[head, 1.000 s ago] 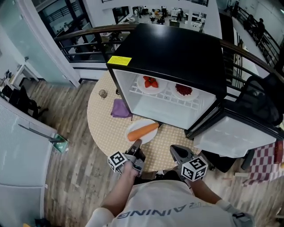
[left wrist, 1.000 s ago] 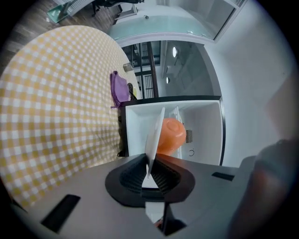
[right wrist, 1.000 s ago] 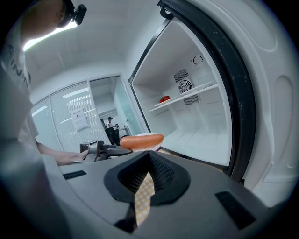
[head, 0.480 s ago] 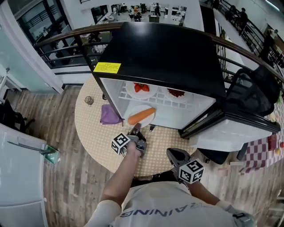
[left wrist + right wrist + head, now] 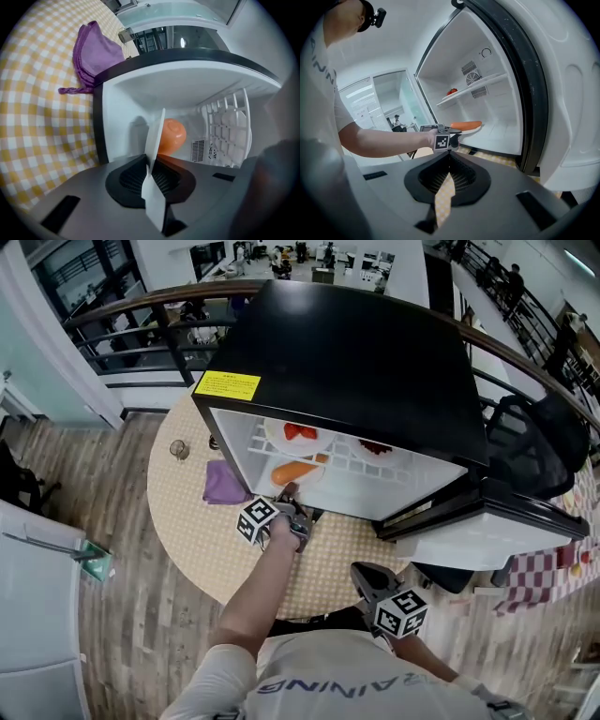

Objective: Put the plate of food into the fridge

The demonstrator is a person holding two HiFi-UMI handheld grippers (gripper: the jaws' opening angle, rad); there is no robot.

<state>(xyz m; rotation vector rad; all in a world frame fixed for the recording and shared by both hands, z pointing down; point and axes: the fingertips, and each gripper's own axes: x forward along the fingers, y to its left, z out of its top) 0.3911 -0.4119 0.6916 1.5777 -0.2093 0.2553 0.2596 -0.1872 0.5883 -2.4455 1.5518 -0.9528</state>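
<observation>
L gripper (image 5: 290,491) pinches plate (image 5: 154,136) rim, carrot (image 5: 171,136) aboard, inside fridge (image 5: 347,343); best kept level till seated. R gripper (image 5: 362,571) closed, empty.

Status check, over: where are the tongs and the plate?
Left tongs clamped on plate rim, carrot aboard. Plate partway into fridge, under the wire shelf, not set down. Right tongs shut, empty, idle. Nothing blocking.

- Head view: high above the fridge (image 5: 356,352), looking steeply down, far off.
- Left gripper view: at the fridge's open front, facing in, very close.
- Right gripper view: farther back, facing the fridge interior; shares plate (image 5: 471,130) and left gripper (image 5: 453,134) with the head view.
</observation>
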